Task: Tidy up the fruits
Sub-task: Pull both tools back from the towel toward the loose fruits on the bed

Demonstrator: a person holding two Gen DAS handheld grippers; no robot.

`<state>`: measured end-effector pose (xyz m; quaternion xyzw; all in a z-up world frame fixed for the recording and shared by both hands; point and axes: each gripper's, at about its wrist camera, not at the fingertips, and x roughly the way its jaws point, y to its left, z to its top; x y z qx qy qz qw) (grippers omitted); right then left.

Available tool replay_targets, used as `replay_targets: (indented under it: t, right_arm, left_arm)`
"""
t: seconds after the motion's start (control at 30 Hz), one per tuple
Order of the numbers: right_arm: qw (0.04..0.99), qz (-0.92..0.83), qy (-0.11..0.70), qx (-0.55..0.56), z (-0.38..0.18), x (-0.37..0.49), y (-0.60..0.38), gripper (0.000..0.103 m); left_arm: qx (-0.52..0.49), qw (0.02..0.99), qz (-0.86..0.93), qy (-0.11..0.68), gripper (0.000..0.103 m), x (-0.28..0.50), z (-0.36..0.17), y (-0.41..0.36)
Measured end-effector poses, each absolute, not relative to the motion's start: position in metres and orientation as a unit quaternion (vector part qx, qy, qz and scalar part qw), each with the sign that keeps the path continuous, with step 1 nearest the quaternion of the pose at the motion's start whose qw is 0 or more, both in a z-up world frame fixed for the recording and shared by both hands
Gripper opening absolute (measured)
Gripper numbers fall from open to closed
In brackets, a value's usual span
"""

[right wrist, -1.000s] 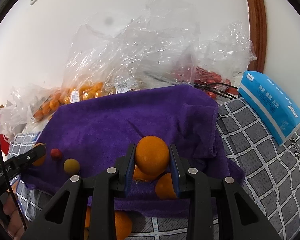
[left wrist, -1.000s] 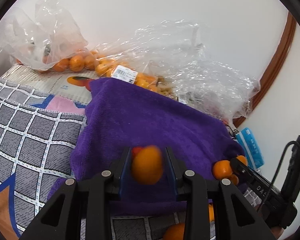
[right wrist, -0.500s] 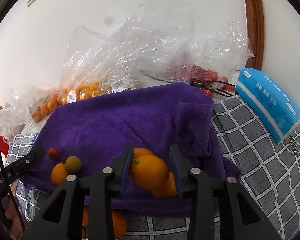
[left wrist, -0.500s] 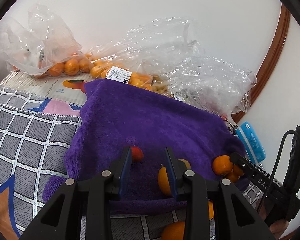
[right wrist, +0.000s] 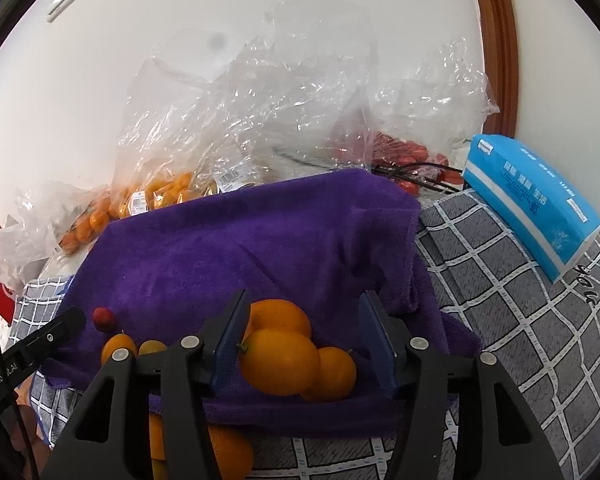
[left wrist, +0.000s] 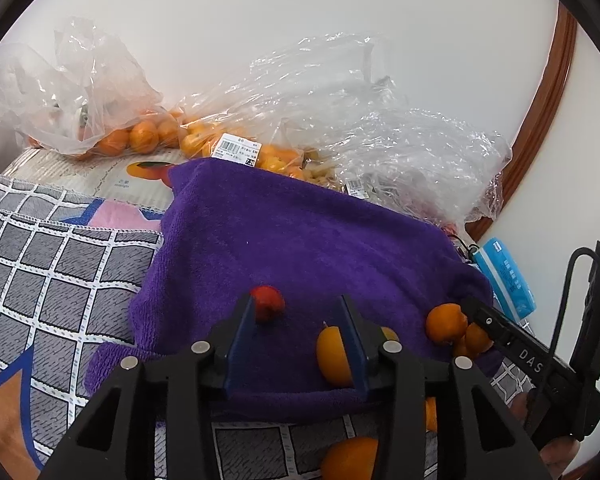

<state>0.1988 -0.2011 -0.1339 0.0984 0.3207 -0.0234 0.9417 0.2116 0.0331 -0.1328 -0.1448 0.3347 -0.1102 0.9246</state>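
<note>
Oranges [right wrist: 279, 361] sit piled on the purple towel [right wrist: 260, 240]. Your left claw [left wrist: 296, 336] gapes wide, empty, a red fruit [left wrist: 267, 303] beside its left finger; your right claw [right wrist: 306, 338] gapes wide around the pile, gripping nothing.

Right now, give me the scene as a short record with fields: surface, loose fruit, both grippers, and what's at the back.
surface: purple towel on a grey checked cloth
right gripper: open, over a cluster of three oranges on the towel
left gripper: open, nothing held; small red fruit by its left finger, an orange by its right
back: clear plastic bags of oranges
far right: blue tissue pack
</note>
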Motion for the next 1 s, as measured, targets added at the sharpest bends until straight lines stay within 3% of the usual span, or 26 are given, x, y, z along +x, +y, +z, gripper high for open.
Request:
replay_targets:
  t: [0.33, 0.73, 1.0]
  right_arm:
    - [0.951, -0.027, 0.294, 0.096, -0.126, 0.189, -0.194, 0.071]
    - [0.95, -0.014, 0.305, 0.063, -0.1, 0.159, -0.171, 0.071]
    - [0.946, 0.001, 0.319, 0.058, -0.103, 0.127, -0.154, 0.071]
  left_arm:
    - [-0.131, 0.934, -0.094, 0.32, 0.046, 0.203, -0.126, 0.031]
    - [-0.136, 0.932, -0.057, 0.331, 0.047, 0.188, -0.1, 0.047]
    - [-0.081, 0.936, -0.034, 0.341, 0.047, 0.153, -0.108, 0.051]
